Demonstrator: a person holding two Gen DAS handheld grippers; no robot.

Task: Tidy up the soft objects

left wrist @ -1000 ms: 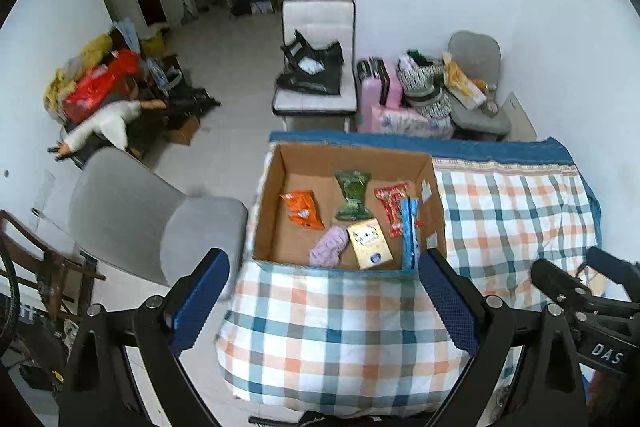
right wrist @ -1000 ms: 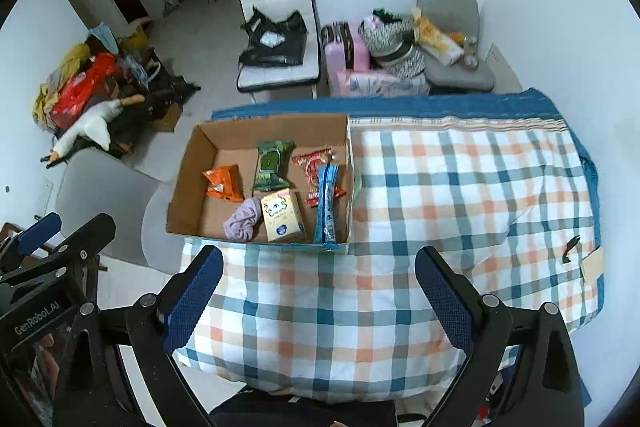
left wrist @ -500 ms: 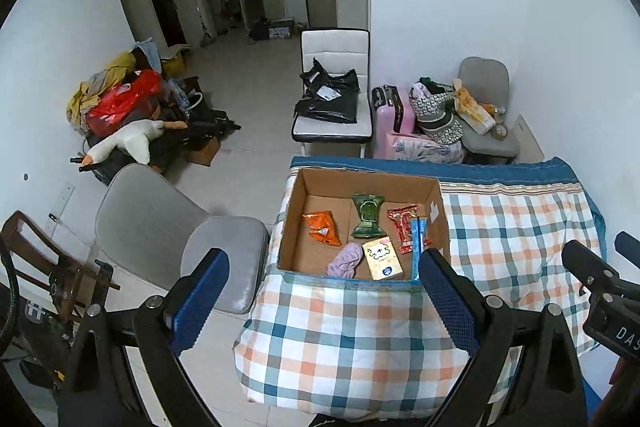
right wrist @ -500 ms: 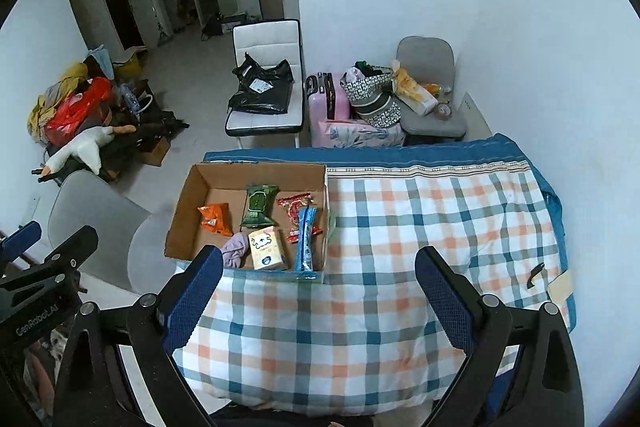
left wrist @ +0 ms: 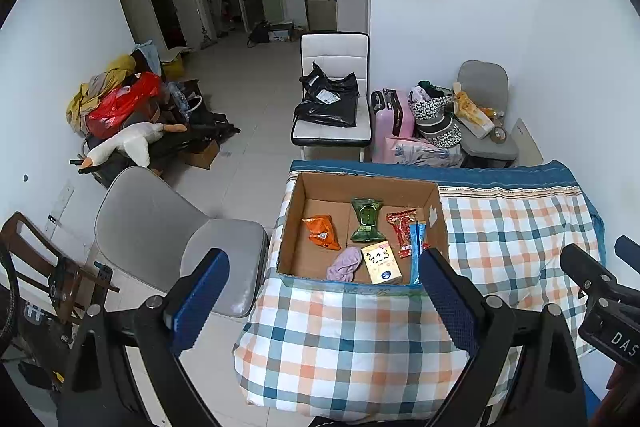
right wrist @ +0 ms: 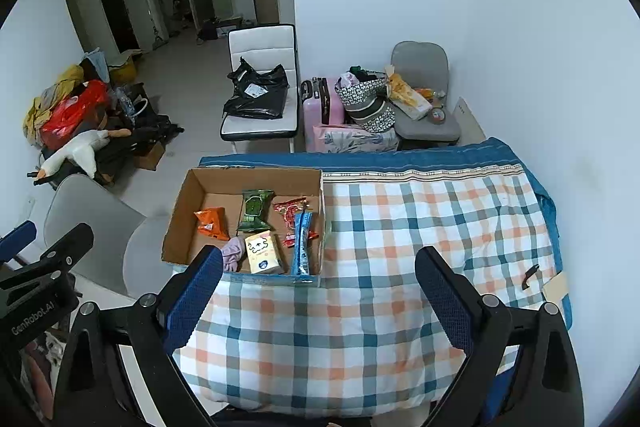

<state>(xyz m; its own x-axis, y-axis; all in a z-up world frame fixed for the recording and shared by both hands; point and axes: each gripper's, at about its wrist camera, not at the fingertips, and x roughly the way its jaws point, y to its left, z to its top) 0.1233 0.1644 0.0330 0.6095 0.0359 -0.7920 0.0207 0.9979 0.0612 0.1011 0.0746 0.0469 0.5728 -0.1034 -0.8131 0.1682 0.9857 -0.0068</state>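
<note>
Left wrist view looks down on a table under a checked cloth (left wrist: pixel 516 227), with an open cardboard box (left wrist: pixel 362 187) at about twelve o'clock from the left gripper (left wrist: pixel 320 301), whose blue-padded fingers (left wrist: pixel 198 297) are spread wide and hold nothing. Inside the box lie an orange snack packet (left wrist: pixel 321 231) at its nine o'clock side, a green packet (left wrist: pixel 366 219) at the centre, a red packet (left wrist: pixel 404 229) and a blue stick-shaped packet (left wrist: pixel 417 255) toward three o'clock, with a lilac cloth (left wrist: pixel 344 265) and a yellow tissue pack (left wrist: pixel 381 263) side by side along the near wall at six o'clock. In the right wrist view the right gripper (right wrist: pixel 318 297) is likewise released, fingers wide apart and empty, hanging over the near edge of the cloth; the box (right wrist: pixel 256 179) sits at roughly eleven o'clock from it, on the left part of the table. A small dark clip-like item (right wrist: pixel 530 277) lies on the cloth at about three o'clock, near the table's right edge, though what it is cannot be made out. Beyond the table stand a white chair carrying a black bag (right wrist: pixel 258 95) at twelve o'clock and a pink suitcase (right wrist: pixel 322 107) just beside it.
</note>
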